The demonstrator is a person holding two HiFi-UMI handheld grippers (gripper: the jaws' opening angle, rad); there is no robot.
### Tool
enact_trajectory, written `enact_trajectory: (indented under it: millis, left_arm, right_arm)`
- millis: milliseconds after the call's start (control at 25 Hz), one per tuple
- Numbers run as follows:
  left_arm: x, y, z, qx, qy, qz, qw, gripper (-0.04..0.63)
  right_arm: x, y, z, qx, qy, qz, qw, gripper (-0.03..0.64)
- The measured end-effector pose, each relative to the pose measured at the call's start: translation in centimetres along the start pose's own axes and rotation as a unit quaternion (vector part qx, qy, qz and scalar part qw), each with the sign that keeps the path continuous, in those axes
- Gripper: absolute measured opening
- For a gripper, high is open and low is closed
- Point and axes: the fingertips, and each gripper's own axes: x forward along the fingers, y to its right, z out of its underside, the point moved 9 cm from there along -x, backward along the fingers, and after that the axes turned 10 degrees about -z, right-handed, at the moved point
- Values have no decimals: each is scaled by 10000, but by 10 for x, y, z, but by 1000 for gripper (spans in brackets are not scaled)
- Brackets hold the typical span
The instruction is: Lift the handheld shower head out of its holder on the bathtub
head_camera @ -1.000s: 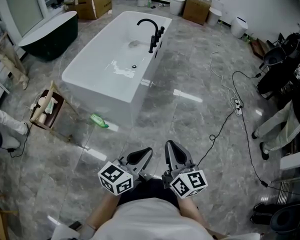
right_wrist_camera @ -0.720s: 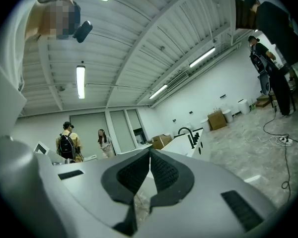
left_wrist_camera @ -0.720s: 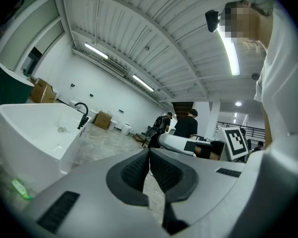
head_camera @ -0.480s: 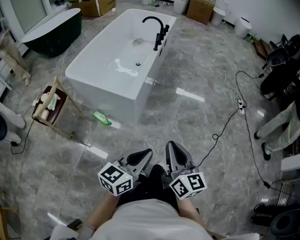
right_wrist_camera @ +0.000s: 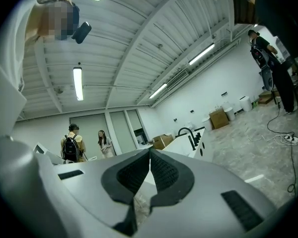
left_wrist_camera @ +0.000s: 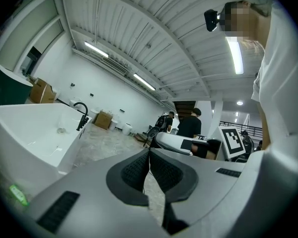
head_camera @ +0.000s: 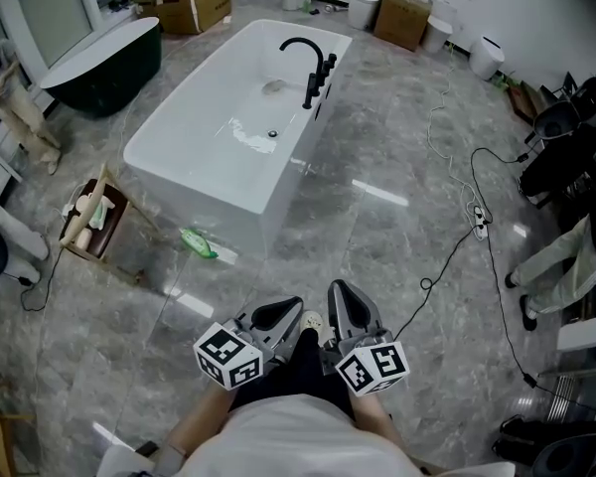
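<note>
The white rectangular bathtub (head_camera: 179, 162) stands well ahead of the person on the grey marble-patterned floor (head_camera: 377, 227), its long side running away towards the far wall. On its far right rim rise a black curved faucet (head_camera: 300, 60) and, just beside it, a cluster of black upright fittings. The black handheld shower head (head_camera: 324, 66) sits in its holder among them, too small from here to pick out singly.

The left gripper (head_camera: 290, 304) and the right gripper (head_camera: 338, 291) are both carried near the person's body, side by side and pointing forward towards the tub. This looks like a carrying posture for walking rather than reaching, since the fittings are still well apart from either tool. Each gripper view shows the dark ribbed pads pressed together at the tips with nothing between them, so both claws are closed and empty. The right one would probably have to open before it nears the holder.

Against the frame from a second ago, the grippers sit at the same spot in the head view. The tub's near corner lies a little lower in the picture, as if the person has stepped closer. A pale shoe tip (head_camera: 311, 320) now shows between the two grippers, and the bystander's legs (head_camera: 561, 261) at the right edge have shifted.
</note>
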Motion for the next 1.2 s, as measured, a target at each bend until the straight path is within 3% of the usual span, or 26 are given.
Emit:
enact_trajectory:
  millis: [640,1200]
  left_arm:
    - [102,-44,-40,-81,69,-169,9998,12]
    - [167,-50,-49,-128,115,-324,9993,12]
  right_arm:
    - [65,92,-35,-42,-161,-173,9997,17]
    - [83,158,-55,0,-189,-383,9991,17]
